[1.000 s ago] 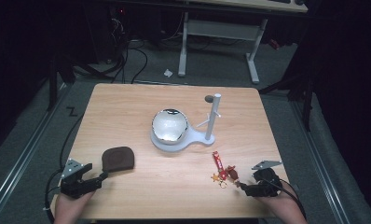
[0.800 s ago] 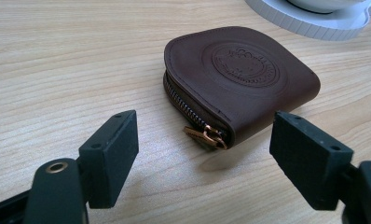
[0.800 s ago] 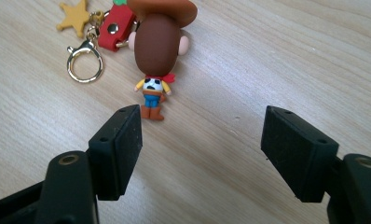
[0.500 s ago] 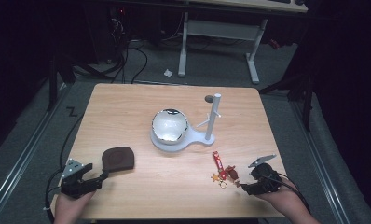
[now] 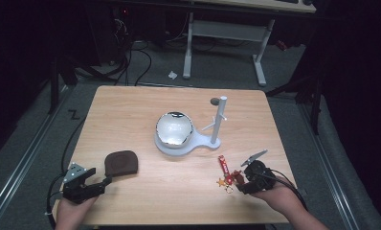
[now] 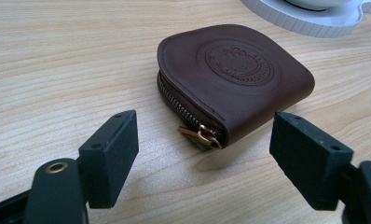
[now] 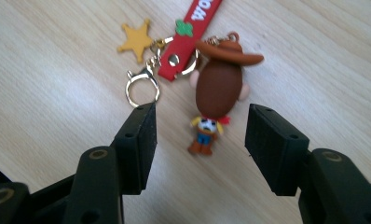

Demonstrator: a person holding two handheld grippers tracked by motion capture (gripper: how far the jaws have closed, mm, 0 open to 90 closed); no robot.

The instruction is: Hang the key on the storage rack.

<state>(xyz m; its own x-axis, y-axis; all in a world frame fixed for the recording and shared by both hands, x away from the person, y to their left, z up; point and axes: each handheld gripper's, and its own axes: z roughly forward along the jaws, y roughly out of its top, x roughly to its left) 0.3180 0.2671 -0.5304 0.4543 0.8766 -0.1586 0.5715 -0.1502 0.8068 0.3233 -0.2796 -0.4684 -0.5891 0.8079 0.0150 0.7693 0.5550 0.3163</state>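
A brown leather zip pouch (image 6: pixel 235 79) (image 5: pixel 121 162) lies flat on the wooden table (image 5: pixel 131 110), zipper pull toward me. My left gripper (image 6: pixel 202 154) (image 5: pixel 104 181) is open just short of it, one jaw to each side. A keychain with a cowboy figure (image 7: pixel 217 98) (image 5: pixel 231 178), a yellow star (image 7: pixel 136 37), a gold ring (image 7: pixel 142 89) and a red strap (image 7: pixel 189 35) (image 5: pixel 223 164) lies at the front right. My right gripper (image 7: pixel 200 135) (image 5: pixel 240 180) is open with the figure's legs between its jaws, touching nothing.
A white stand (image 5: pixel 205 141) sits mid-table with a shiny dome (image 5: pixel 174 129) on its base and an upright post (image 5: pixel 220 117) with a side peg. Table edges are close to both hands. A desk frame (image 5: pixel 222 33) and cables lie on the floor beyond.
My right gripper has moved left and forward over the keychain and tilted down. The left gripper has stayed in place by the pouch.
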